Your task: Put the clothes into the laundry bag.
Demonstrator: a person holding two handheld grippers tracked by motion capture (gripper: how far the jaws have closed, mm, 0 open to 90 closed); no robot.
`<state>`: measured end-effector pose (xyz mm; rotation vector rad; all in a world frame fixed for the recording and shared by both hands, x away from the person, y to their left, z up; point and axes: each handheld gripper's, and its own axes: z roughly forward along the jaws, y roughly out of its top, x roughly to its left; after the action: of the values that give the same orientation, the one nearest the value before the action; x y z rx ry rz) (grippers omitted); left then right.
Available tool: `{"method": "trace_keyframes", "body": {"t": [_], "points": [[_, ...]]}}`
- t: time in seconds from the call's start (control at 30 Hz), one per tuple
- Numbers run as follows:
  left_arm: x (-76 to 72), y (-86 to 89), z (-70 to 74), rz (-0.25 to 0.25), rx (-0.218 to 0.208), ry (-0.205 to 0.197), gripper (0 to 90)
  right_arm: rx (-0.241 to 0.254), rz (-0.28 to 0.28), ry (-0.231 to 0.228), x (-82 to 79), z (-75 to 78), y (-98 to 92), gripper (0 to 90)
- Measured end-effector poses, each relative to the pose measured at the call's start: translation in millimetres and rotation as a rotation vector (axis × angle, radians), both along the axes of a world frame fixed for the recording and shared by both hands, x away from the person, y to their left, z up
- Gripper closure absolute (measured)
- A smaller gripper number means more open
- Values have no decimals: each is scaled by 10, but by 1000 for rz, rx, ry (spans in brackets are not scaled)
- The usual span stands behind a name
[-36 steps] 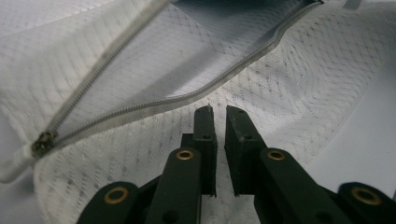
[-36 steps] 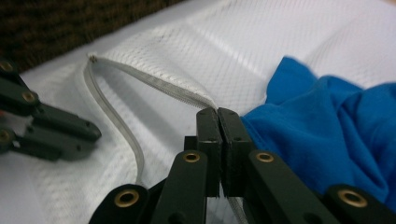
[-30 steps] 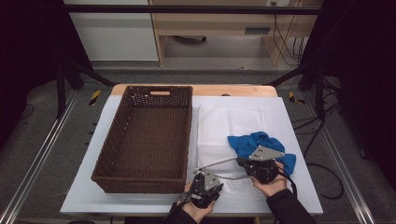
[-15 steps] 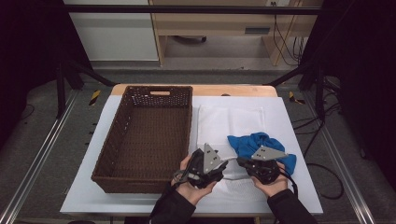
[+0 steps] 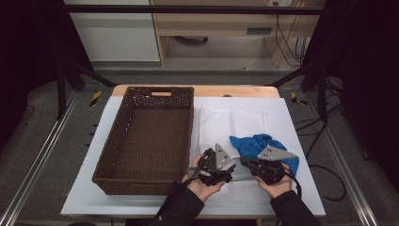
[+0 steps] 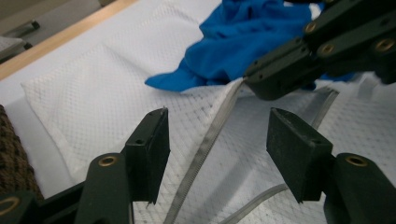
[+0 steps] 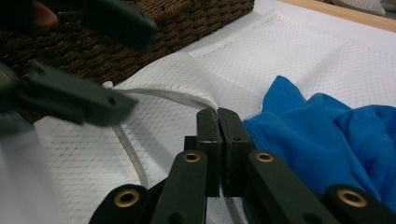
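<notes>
A: The white mesh laundry bag [image 5: 233,125] lies flat on the counter [image 5: 291,141] under and ahead of both claws, the wicker basket [image 5: 150,136] off to the left claw's outer side. What should the person mind here?

B: The right claw [image 7: 218,114] is pressed together on the bag's zipper edge [image 7: 163,95], holding it up off the mesh. It should keep that pinch steady so the mouth stays lifted.

A: And the left claw [image 6: 217,140]?

B: Its jaws have just been opening and now stand spread, with the zipper tape [image 6: 205,140] running between them, untouched. It ought to close on the opposite lip, just short of the right claw, then draw away to widen the opening.

A: The blue cloth [image 5: 263,146]?

B: Bunched on the bag just beyond the right claw, close enough to push in once the mouth gapes.
</notes>
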<state>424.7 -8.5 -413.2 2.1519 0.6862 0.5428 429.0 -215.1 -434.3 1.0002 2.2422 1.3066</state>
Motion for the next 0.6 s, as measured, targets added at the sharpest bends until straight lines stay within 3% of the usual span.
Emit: {"method": "trace_keyframes", "body": {"t": [0.2, 0.23, 0.4, 0.5, 0.6], "points": [[90, -57, -190, 39, 74, 50, 481, 9, 7, -5, -14, 22, -20, 889], [89, -69, -196, 50, 94, 44, 510, 9, 8, -4, -14, 23, -22, 889], [142, -103, -216, 90, 109, 79, 730, -3, 19, 6, -20, 13, -9, 887], [162, -113, -233, 88, 116, 90, 860, -6, 21, 18, -28, -2, 2, 883], [173, -137, -228, 92, 125, 87, 889, -7, 17, 22, -31, -16, -6, 860]]}}
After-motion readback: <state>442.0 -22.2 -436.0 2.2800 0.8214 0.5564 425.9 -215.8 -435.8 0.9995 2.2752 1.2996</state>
